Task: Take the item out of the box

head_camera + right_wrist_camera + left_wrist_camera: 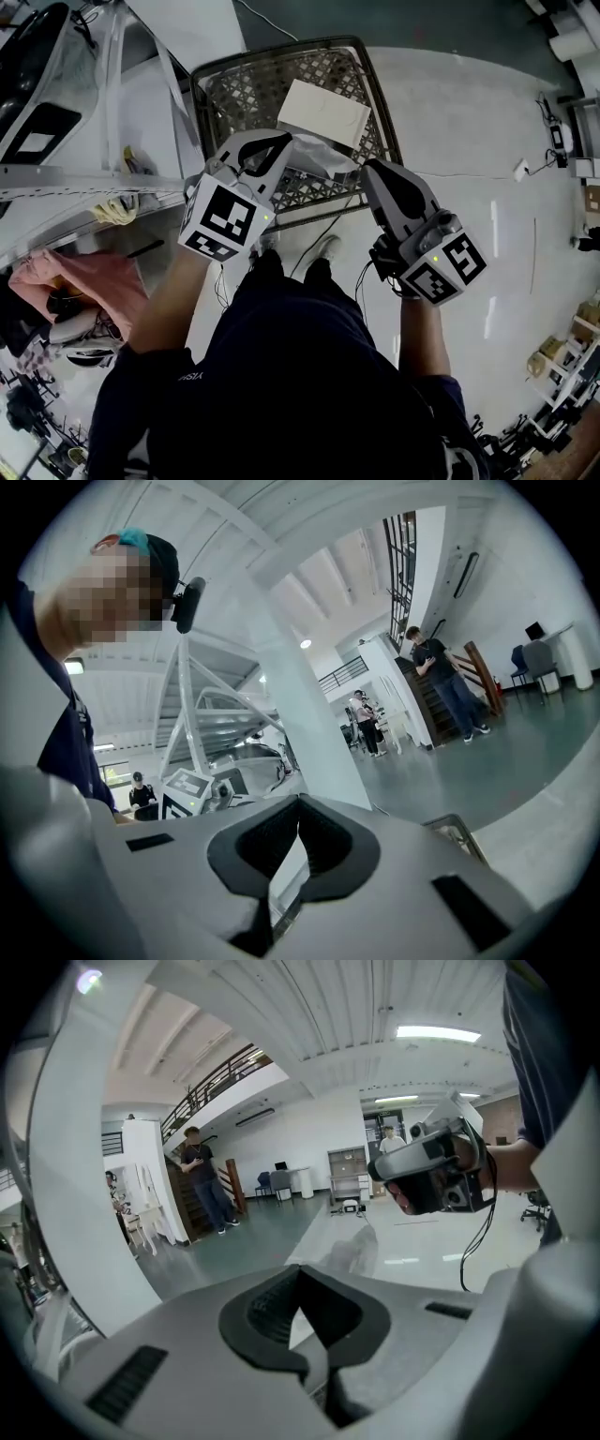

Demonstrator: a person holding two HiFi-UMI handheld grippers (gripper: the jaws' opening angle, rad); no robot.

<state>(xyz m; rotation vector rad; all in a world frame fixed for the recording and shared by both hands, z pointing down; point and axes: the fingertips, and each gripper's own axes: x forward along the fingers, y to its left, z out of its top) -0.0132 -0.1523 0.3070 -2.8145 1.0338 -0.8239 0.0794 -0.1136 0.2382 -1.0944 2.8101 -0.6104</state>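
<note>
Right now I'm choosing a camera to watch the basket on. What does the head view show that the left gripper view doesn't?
Only the head view: the mesh basket on the floor with a white box in it, and the person's legs.
Only the left gripper view: the left gripper from behind its jaws, which are shut with nothing between them, a bystander near stairs, and a ceiling light.
Both: the right gripper, held up in a hand, and the left gripper itself.
</note>
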